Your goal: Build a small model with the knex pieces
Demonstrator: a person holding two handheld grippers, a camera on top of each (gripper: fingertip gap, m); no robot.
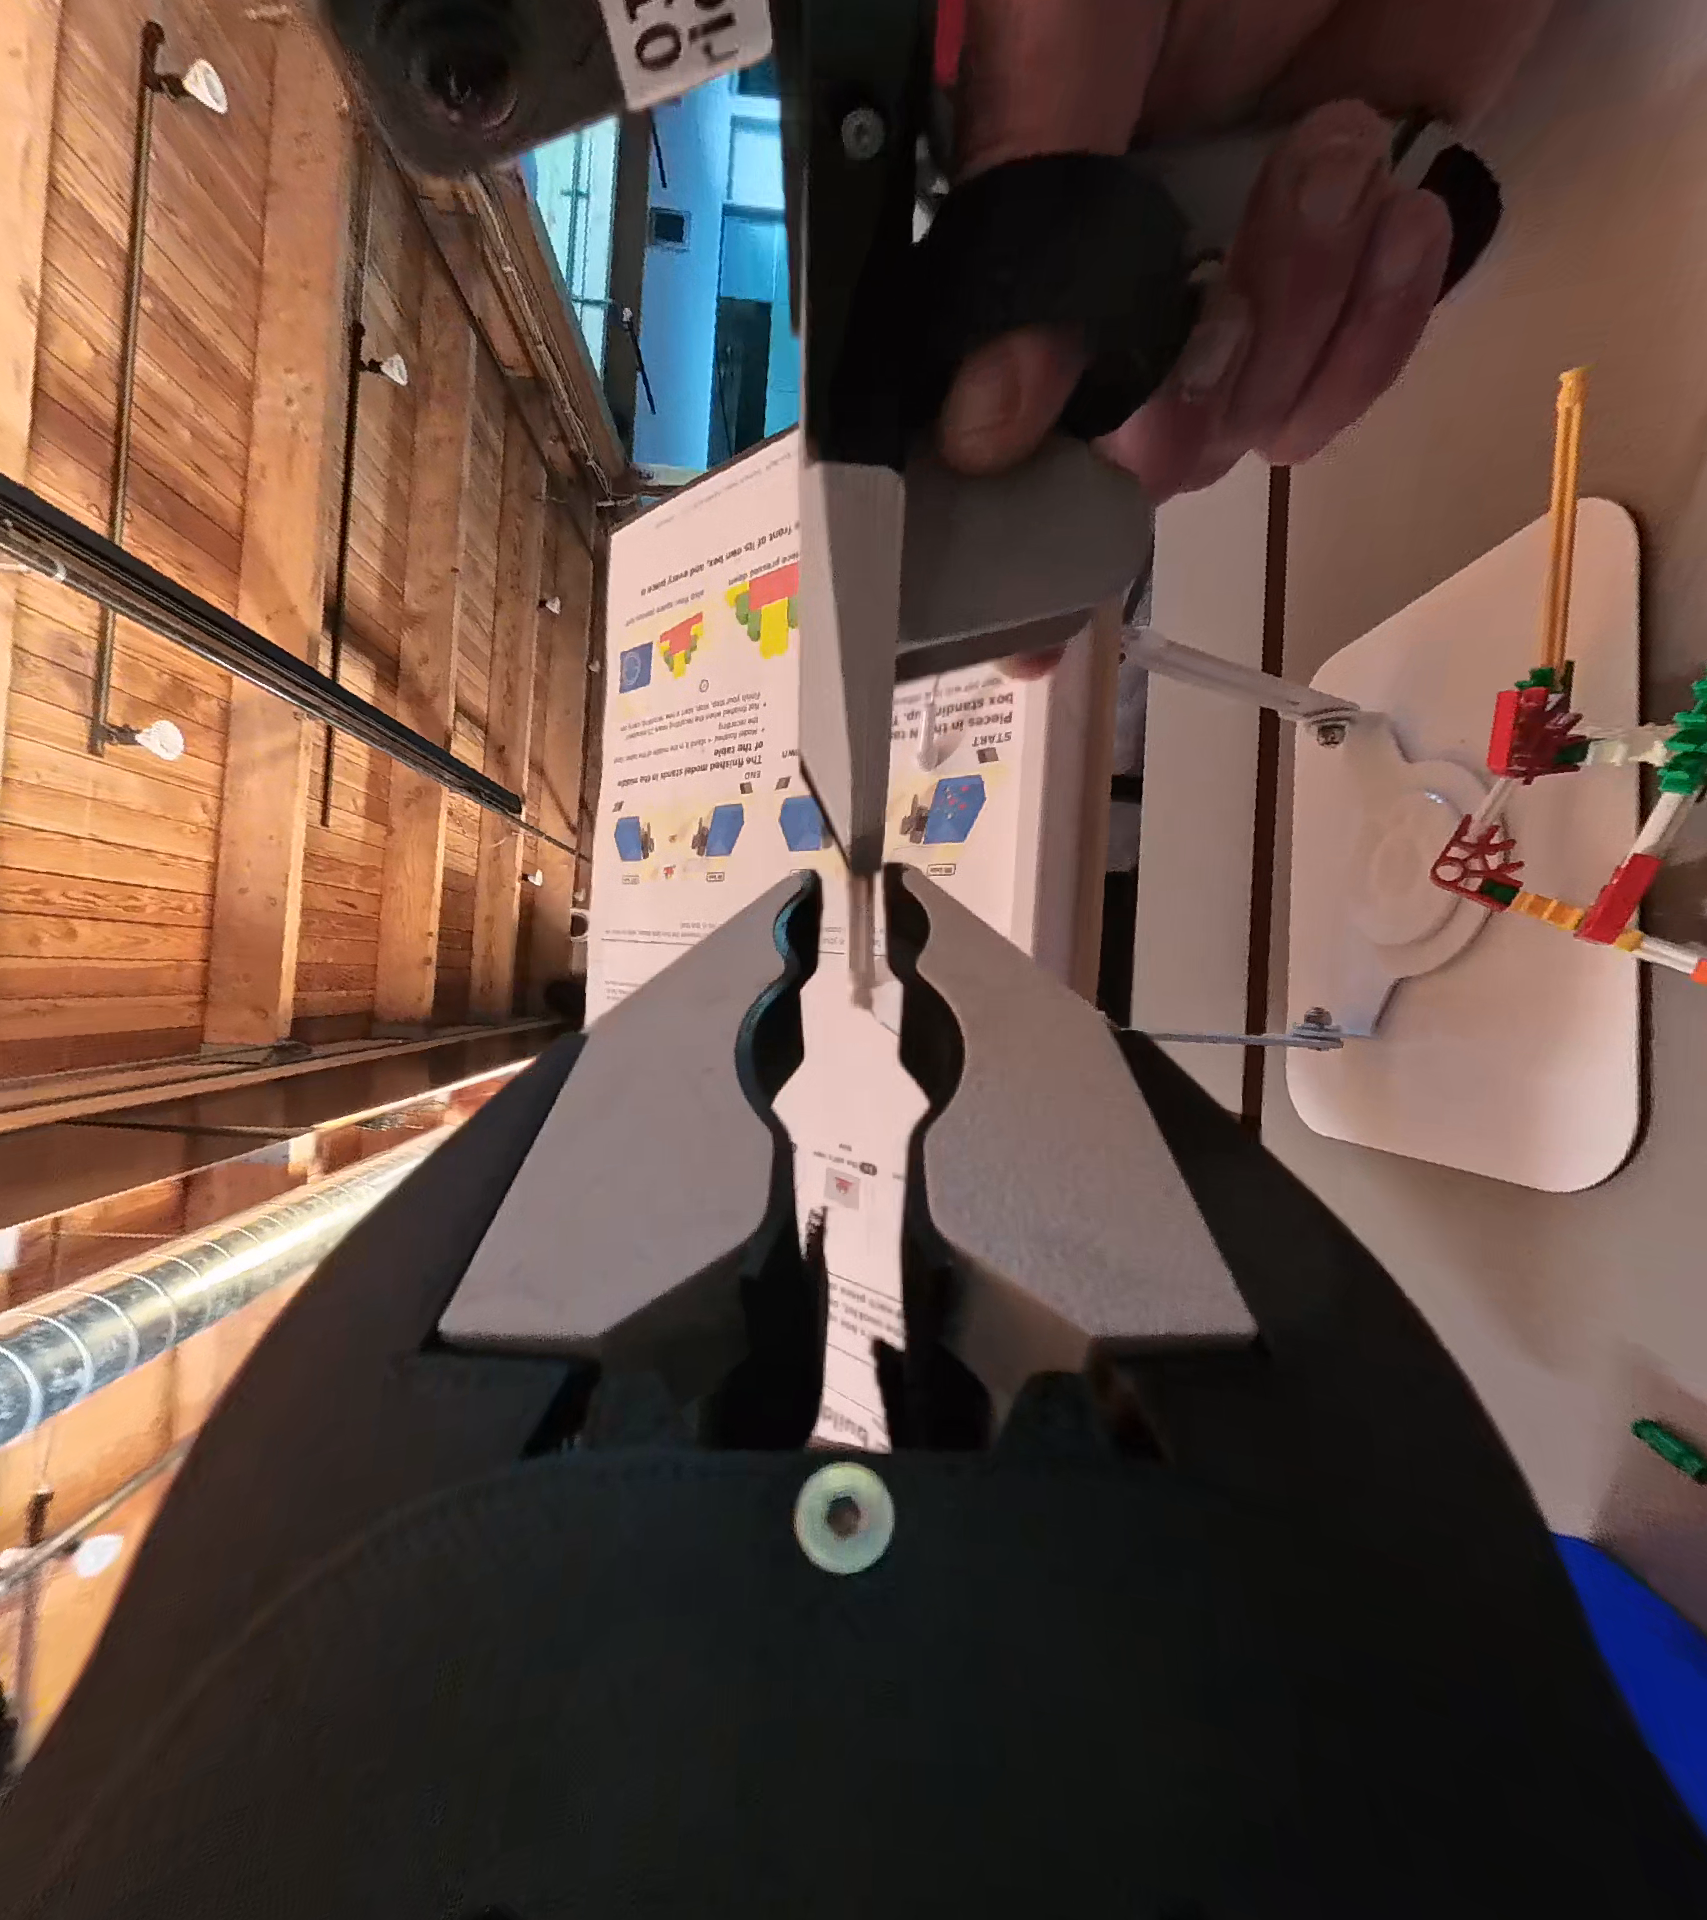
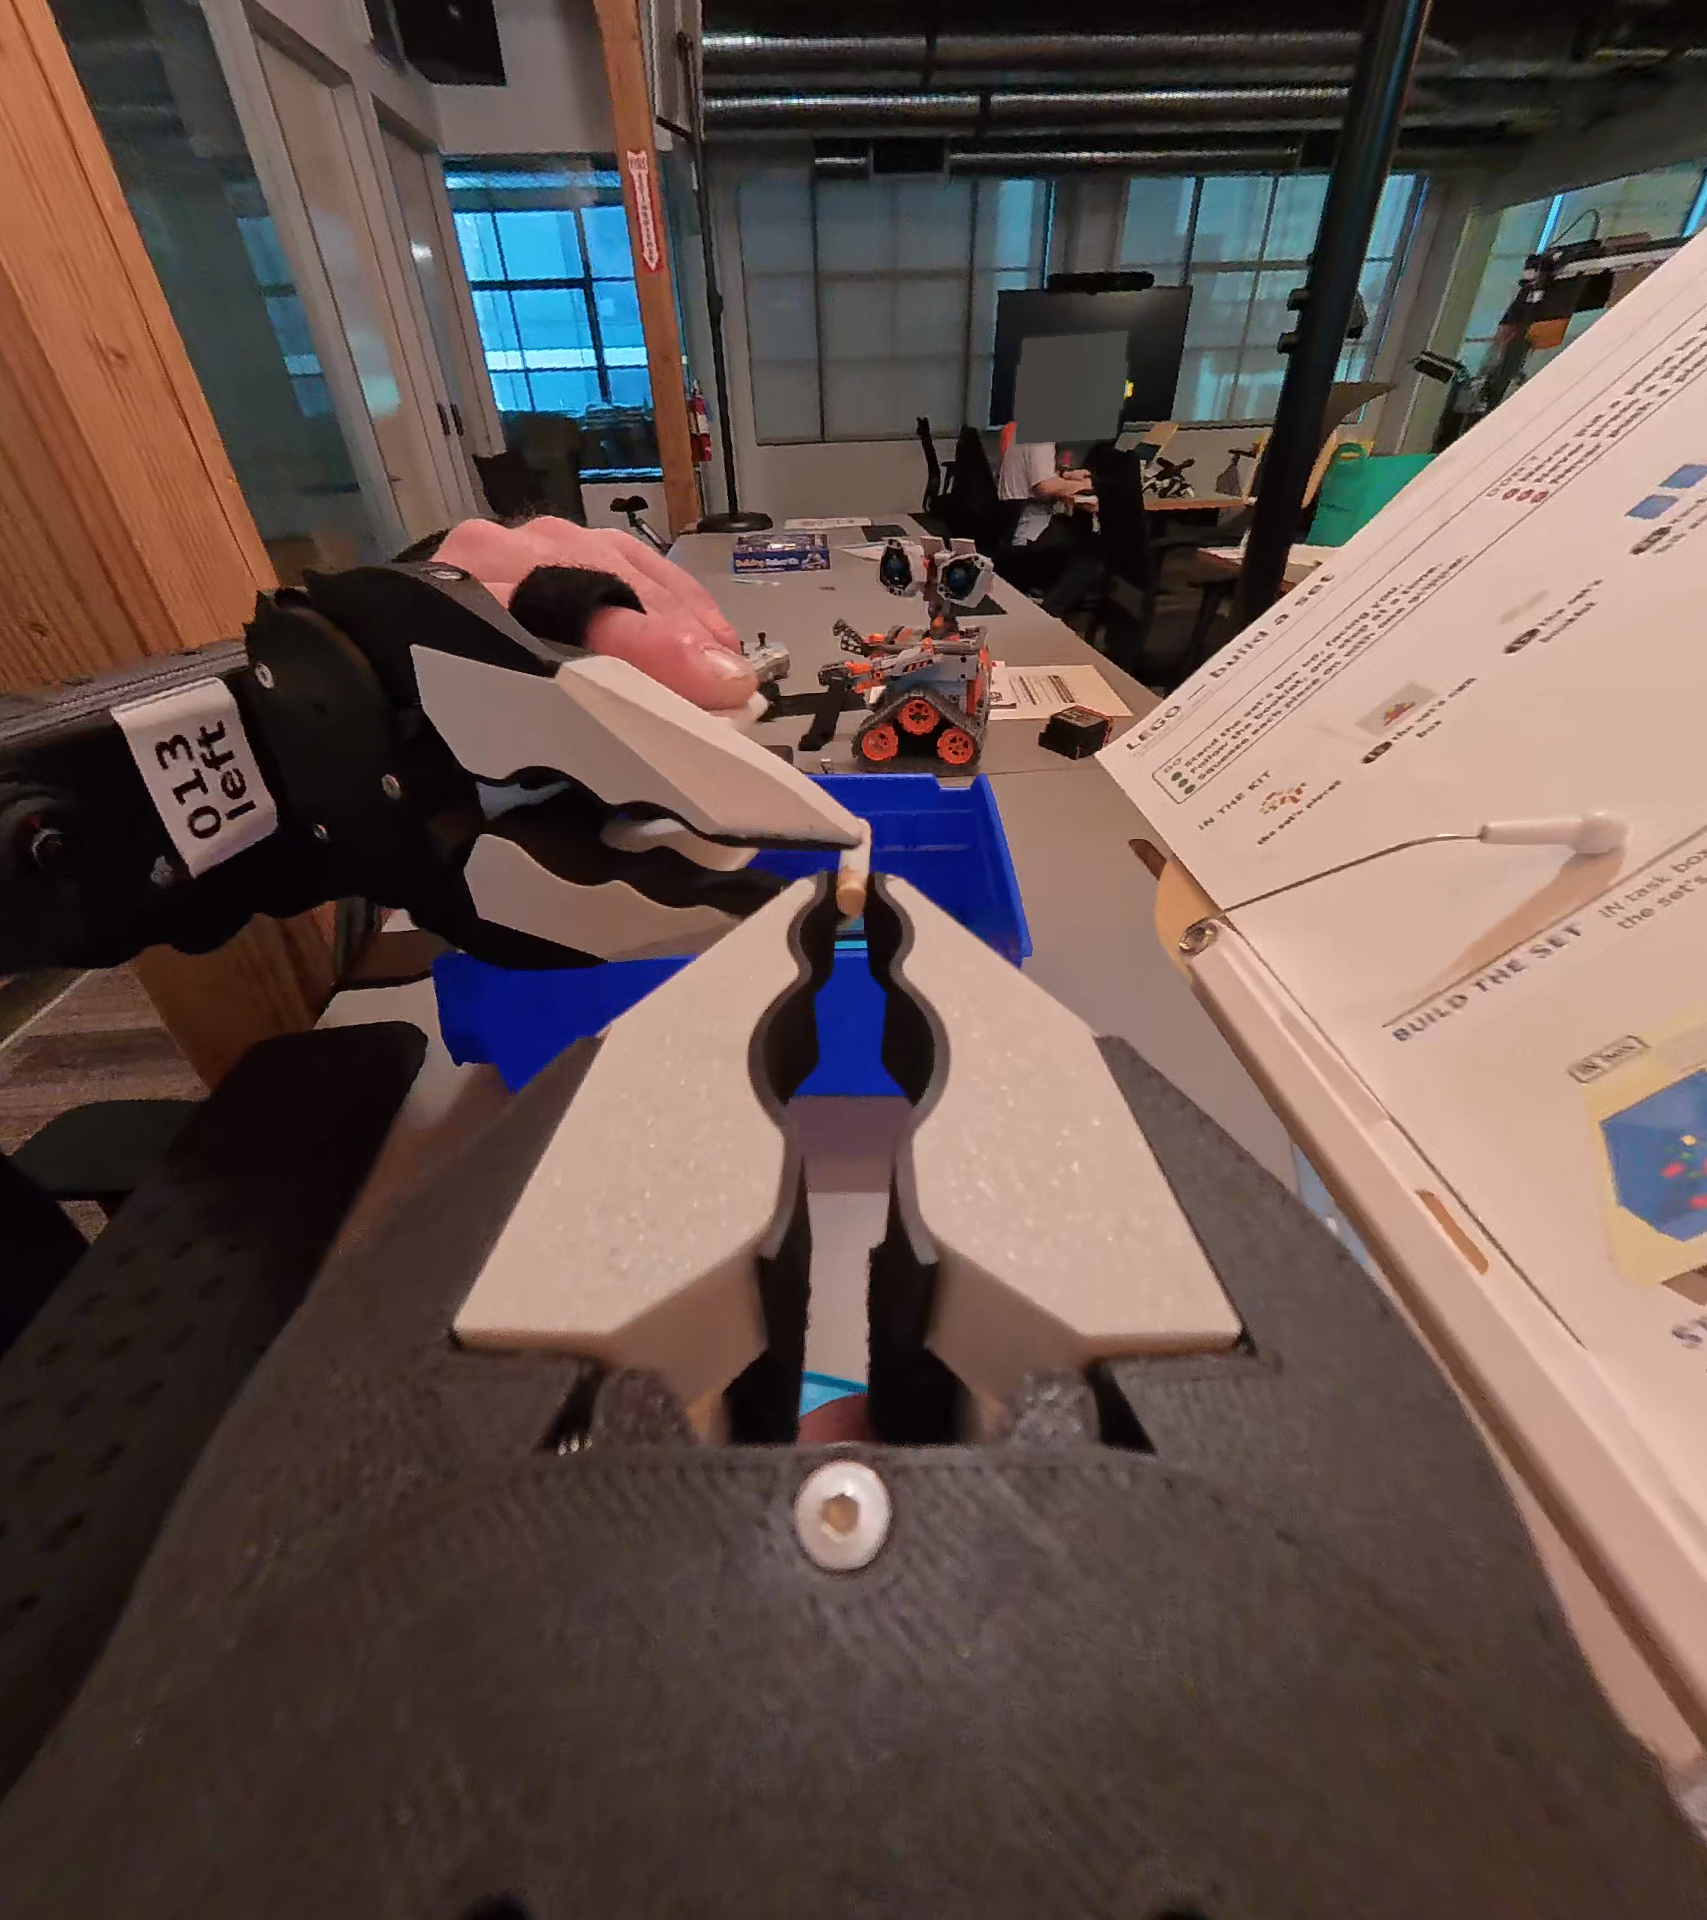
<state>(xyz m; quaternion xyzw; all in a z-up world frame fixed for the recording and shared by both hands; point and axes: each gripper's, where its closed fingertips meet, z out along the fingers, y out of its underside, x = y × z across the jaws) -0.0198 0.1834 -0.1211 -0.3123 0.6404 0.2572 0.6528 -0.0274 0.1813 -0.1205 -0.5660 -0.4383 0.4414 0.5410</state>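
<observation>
A short white rod (image 1: 861, 940) with a tan end (image 2: 851, 891) sits between both grippers' tips, held in the air. My left gripper (image 1: 854, 883) is rolled on its side, jaws nearly closed around the rod. It also shows in the right wrist view (image 2: 854, 836), coming from the left with a hand on it, its tips pinched on the rod's upper end. My right gripper (image 2: 849, 885) has its jaws close around the tan end. It also shows in the left wrist view (image 1: 864, 857), reaching in from above.
A blue bin (image 2: 942, 831) lies just beyond the tips. A tilted instruction sheet on a stand (image 2: 1451, 748) fills the right. A rod-and-connector model (image 1: 1607, 821) is next to a white base (image 1: 1503, 1101). A green piece (image 1: 1675, 1449) lies on the table. A tracked toy robot (image 2: 922, 675) stands farther back. The grippers are tip to tip, or close to it. Both grippers' tips are roughly 25 cm from the green piece (image 1: 1675, 1449).
</observation>
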